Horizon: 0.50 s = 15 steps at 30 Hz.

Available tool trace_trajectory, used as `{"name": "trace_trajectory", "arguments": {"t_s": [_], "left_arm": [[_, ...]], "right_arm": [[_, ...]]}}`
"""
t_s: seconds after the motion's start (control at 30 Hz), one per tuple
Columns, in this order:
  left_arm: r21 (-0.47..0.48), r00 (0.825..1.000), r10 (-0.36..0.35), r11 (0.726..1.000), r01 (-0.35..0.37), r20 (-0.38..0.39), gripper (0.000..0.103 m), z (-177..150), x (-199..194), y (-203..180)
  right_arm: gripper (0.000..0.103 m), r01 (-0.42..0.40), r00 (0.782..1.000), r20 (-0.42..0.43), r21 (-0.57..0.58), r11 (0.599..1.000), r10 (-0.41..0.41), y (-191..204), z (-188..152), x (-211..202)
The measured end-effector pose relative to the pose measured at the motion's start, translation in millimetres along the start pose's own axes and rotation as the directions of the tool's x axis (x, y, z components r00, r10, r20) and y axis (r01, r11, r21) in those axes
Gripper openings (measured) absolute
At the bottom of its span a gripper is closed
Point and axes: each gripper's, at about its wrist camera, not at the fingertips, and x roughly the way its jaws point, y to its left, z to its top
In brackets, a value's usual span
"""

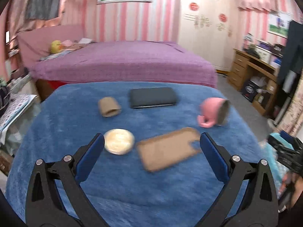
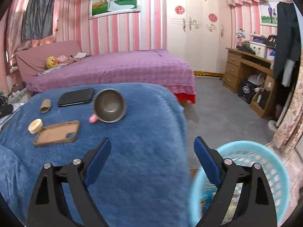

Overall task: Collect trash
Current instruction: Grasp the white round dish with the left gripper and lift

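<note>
On the blue plush cover (image 1: 132,179) lie a cardboard tube (image 1: 109,106), a round cream lid (image 1: 119,141), a brown phone case (image 1: 168,148), a black wallet (image 1: 153,99) and a tipped pink cup (image 1: 213,112). My left gripper (image 1: 151,149) is open and empty, just short of the lid and the case. My right gripper (image 2: 152,155) is open and empty, over the cover's right edge, above a light blue basket (image 2: 265,151). The right wrist view also shows the tube (image 2: 45,105), lid (image 2: 35,125), case (image 2: 56,133), wallet (image 2: 75,96) and cup (image 2: 109,106).
A purple bed (image 2: 113,70) stands behind the blue cover. A wooden desk (image 2: 246,70) with clutter is at the right. Grey floor (image 2: 217,109) lies between them. A white wardrobe (image 2: 195,37) is at the back. A black bag (image 1: 287,151) shows at the right edge.
</note>
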Motion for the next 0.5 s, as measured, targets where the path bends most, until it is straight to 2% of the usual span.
{"name": "trace_trajectory", "arguments": {"t_s": [0.07,0.23,0.5], "left_arm": [[-0.025,0.999,0.036,0.999,-0.037,-0.022,0.097,-1,15,21],[-0.083,0.996,0.038,0.995,-0.045,-0.084,0.097,-5,50,55],[-0.076,0.982,0.061,0.994,-0.075,-0.178,0.097,-20,101,65]], "right_arm": [[0.087,-0.020,1.000,-0.004,0.003,1.000,0.020,14,-2,8],[0.087,-0.044,0.999,-0.028,-0.019,0.999,0.044,42,-4,27],[0.087,-0.061,0.995,-0.080,-0.087,0.994,0.054,70,-4,56]]}}
